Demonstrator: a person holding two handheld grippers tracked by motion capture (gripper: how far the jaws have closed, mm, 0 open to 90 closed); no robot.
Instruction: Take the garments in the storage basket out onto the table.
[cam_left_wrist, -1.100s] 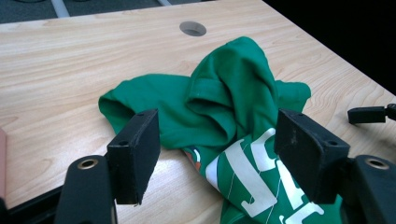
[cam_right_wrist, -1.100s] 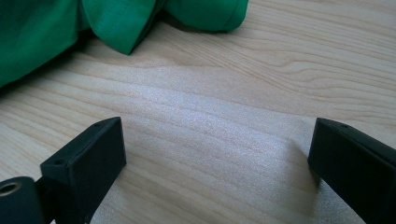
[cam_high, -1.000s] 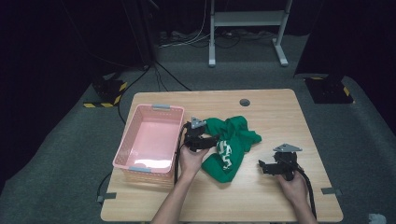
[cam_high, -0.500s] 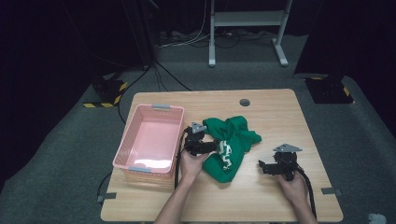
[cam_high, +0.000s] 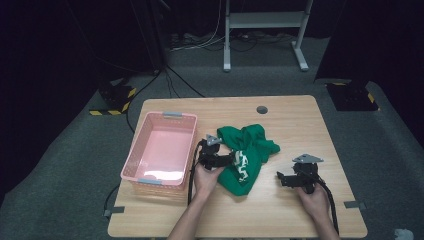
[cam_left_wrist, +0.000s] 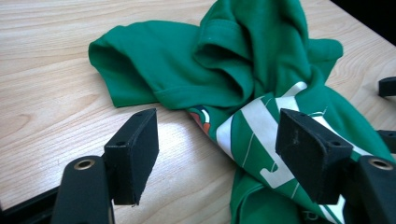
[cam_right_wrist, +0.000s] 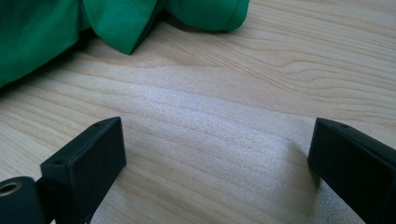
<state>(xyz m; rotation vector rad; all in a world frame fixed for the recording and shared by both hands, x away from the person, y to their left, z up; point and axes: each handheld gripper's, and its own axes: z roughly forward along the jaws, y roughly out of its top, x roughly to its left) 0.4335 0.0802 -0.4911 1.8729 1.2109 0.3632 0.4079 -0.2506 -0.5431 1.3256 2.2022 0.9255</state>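
High view: fixed overhead, person's side, looking forward and down at the whole table (cam_high: 280, 210). Left gripper view: rides low, close, looking along its jaws at the green shirt (cam_left_wrist: 243, 70) just ahead. Right gripper view: equally low, bare wood between its jaws, shirt hem at far left ahead. All three share shirt and tabletop.

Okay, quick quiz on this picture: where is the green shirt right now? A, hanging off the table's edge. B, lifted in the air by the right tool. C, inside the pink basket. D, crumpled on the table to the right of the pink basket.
D: the green shirt lies crumpled on the wooden table, beside and to the right of the pink basket.
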